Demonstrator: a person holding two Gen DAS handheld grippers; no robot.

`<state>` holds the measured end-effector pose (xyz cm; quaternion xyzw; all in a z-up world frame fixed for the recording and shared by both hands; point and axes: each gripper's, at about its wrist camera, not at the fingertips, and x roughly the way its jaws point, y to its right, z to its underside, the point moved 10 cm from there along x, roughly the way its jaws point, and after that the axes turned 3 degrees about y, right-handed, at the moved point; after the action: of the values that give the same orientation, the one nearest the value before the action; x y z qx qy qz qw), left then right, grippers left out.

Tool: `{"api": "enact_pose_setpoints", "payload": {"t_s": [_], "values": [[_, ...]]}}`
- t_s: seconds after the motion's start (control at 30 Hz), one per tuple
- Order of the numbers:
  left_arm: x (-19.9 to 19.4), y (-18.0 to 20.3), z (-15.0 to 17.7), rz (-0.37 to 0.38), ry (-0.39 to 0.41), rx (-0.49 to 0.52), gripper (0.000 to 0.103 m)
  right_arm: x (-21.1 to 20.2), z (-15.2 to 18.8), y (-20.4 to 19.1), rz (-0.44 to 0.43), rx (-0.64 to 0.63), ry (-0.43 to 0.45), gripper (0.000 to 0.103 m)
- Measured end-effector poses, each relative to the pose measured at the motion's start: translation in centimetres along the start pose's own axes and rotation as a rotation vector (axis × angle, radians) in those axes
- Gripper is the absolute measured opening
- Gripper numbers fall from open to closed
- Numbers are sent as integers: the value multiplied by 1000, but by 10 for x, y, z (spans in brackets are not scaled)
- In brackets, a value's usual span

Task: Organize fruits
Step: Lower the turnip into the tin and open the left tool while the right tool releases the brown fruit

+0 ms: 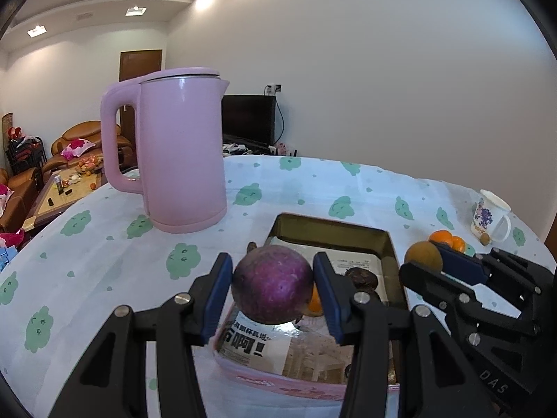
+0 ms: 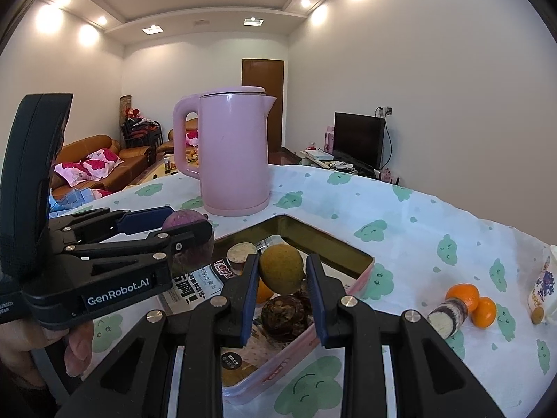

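The room is white-walled, with ceiling spotlights, a brown door (image 2: 263, 104), brown sofas (image 2: 101, 163) with pink pillows, and a black TV (image 2: 358, 139) on a low stand. My counter (image 1: 313, 188) wears a pale cloth printed with green clouds. On it stands a pink kettle (image 1: 181, 149), upright, lid on, handle turned left. In front of it lies a pink tin (image 2: 362, 271), lined with printed paper, already holding 2 dark brown fruits (image 2: 283, 317) and a bit of orange.

My left jaws (image 1: 273, 292) point gently down over the tin, clamped on a purple fruit (image 1: 273, 285) held clear above the lining. My right jaws (image 2: 281, 289), at the same shallow tilt just beside them, grip a yellow-brown fruit (image 2: 281, 268) over the tin. A hand (image 2: 45, 345) wraps the left tool's handle.

Right of the tin rest 2 oranges (image 2: 471, 301) touching each other, a cane stub (image 2: 449, 315) against them, and a flowered mug (image 1: 489, 221).
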<state>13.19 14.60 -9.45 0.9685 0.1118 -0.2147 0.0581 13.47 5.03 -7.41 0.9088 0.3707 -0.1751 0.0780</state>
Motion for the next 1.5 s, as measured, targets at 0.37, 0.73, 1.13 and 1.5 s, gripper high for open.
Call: {"api": "enact_pose_setpoints", "payload": {"t_s": [0.37, 0.73, 1.13, 1.5], "values": [[2, -1, 4, -5, -13, 20, 50, 7, 4, -3, -9, -3, -17, 29], [10, -4, 12, -7, -46, 30, 50, 15, 8, -7, -19, -10, -48, 29], [14, 0, 18, 2, -68, 52, 50, 29, 20, -11, -43, -10, -136, 29], [9, 2, 14, -20, -50, 53, 58, 30, 29, -6, -63, 37, -172, 46]]}}
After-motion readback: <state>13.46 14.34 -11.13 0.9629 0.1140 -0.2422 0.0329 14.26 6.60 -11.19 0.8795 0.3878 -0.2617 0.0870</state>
